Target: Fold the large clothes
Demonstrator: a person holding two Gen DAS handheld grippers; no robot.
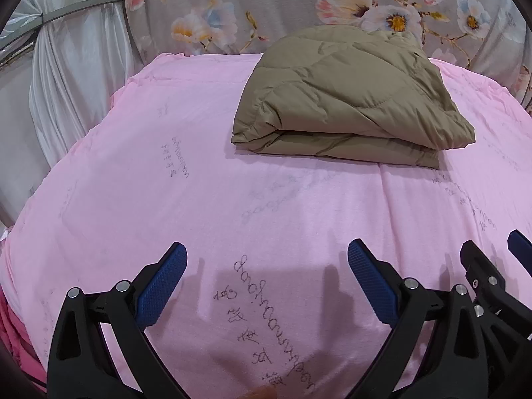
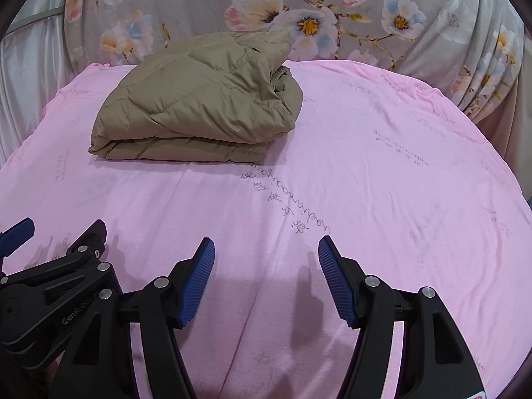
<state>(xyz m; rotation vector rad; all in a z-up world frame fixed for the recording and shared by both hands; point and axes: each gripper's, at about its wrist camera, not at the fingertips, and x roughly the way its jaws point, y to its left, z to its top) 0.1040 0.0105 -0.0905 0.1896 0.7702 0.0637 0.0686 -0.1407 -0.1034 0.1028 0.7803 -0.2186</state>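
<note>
A khaki quilted jacket (image 1: 349,99) lies folded into a thick bundle at the far side of the pink sheet (image 1: 166,183); in the right wrist view the jacket (image 2: 199,103) sits far left on the same sheet (image 2: 382,166). My left gripper (image 1: 267,249) hovers open over the near sheet, well short of the bundle, nothing between its blue pads. My right gripper (image 2: 266,244) is open too, empty, above the near sheet. Each gripper shows at the edge of the other's view: the right one (image 1: 492,249), the left one (image 2: 63,229).
A floral grey cloth (image 1: 299,10) hangs behind the bed. White curtains (image 1: 66,66) stand at the left. The sheet carries printed handwriting (image 1: 266,316). A darker pink fabric (image 1: 16,349) shows at the near left edge.
</note>
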